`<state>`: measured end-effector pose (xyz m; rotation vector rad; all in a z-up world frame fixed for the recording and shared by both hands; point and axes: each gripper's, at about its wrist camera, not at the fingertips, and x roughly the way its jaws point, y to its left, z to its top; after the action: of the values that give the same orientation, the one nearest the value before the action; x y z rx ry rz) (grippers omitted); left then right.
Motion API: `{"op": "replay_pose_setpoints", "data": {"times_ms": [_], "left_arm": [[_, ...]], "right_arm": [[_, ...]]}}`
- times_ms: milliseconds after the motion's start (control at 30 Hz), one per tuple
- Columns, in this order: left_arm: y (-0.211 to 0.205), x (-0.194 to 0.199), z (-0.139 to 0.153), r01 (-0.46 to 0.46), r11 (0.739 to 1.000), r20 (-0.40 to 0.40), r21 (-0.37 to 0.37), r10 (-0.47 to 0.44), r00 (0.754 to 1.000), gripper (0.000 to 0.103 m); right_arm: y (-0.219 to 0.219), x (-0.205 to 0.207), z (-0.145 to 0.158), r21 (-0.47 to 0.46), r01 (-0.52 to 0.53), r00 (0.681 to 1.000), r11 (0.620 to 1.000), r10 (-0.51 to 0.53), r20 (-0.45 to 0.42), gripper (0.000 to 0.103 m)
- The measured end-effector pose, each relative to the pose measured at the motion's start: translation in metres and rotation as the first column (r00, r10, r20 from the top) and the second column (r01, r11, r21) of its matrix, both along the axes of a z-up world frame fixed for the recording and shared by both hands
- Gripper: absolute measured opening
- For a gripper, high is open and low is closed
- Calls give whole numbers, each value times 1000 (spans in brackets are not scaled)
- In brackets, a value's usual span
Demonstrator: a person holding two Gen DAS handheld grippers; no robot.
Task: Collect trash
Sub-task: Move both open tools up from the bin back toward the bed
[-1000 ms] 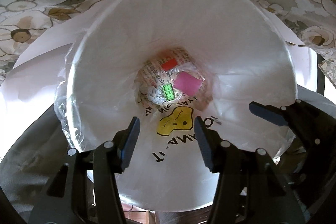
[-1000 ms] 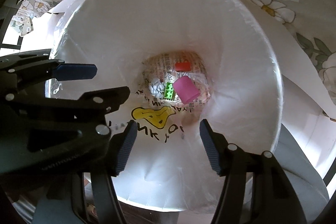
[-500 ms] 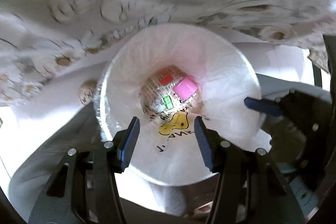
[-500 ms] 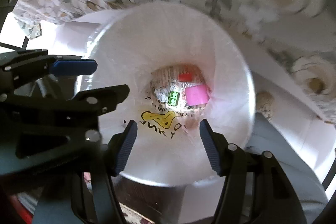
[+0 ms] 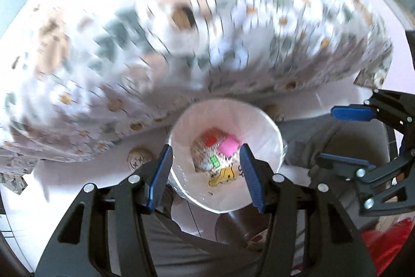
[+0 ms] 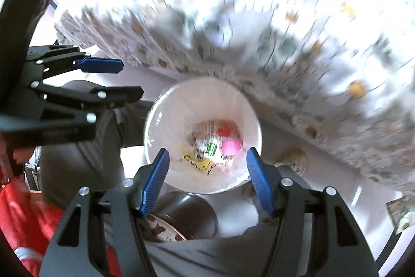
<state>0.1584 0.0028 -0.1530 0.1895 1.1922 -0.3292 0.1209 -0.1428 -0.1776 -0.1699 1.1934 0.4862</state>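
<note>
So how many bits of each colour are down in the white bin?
Red piece: 1
Pink piece: 1
Green piece: 1
Printed paper wad: 1
Total: 4 in the bin

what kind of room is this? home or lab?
Probably a home, likely a dining or living area: a table under a floral tablecloth, a small white bin with a plastic liner holding trash, and a patterned slipper on the floor.
</note>
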Motion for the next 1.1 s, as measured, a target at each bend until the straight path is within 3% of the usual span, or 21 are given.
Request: {"op": "replay_pose_setpoints", "data": {"times_ms": [167,433,633,900,1100], "left_arm": [[15,-2,52,-31,999,82,-33,34,996,54],[31,10,134,-70,991,224,-111,94,970,60],[28,25,174,-58,990,312,-128,96,945,62],[24,64,190,-65,988,377,-141,114,919,63],[22,116,167,-89,985,334,-149,135,933,63]], "right_arm": [[-7,-9,48,5,-8,996,1000,8,85,66],[-26,-8,124,36,26,972,999,-33,233,68],[-42,3,166,55,42,951,998,-57,305,69],[-59,37,201,109,79,924,991,-114,365,73],[-65,83,201,144,132,912,981,-178,371,73]]}}
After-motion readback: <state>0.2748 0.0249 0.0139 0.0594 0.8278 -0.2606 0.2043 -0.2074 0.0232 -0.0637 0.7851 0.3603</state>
